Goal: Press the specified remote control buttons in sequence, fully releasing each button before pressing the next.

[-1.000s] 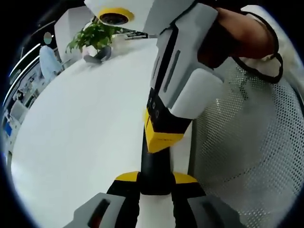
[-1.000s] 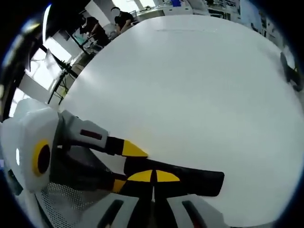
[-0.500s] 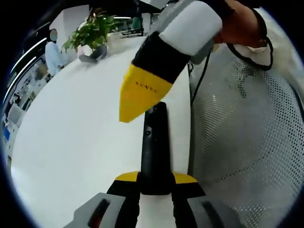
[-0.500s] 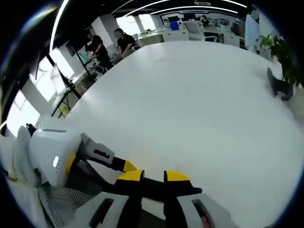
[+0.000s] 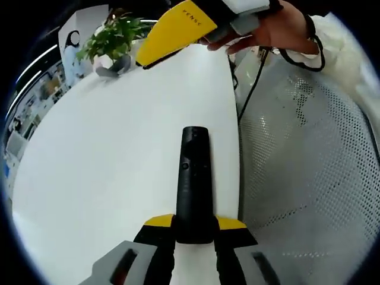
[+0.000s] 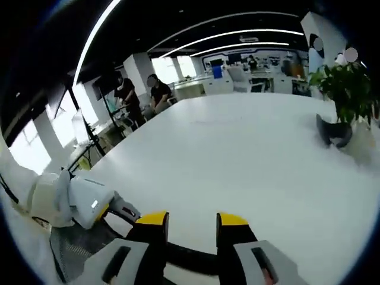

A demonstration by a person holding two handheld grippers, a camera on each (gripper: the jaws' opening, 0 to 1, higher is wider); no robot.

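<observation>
At frame bottom, the left gripper [image 5: 194, 228] clamps a slim black plastic remote control [image 5: 193, 178] steady; the right gripper [image 6: 189, 221], jaws parted, hovers above it for pressing.

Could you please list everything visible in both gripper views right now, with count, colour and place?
remote control: one, black, on the table by its near edge, its end between the left gripper's jaws
table: one, white, large
potted plant: one, green, at the table's far side
mesh chair: one, white, beside the table
people: two, dark clothes, background
left gripper: yellow-tipped, shut on the remote control
right gripper: yellow-tipped, open, raised above the table
hand: one, holding the right gripper
</observation>
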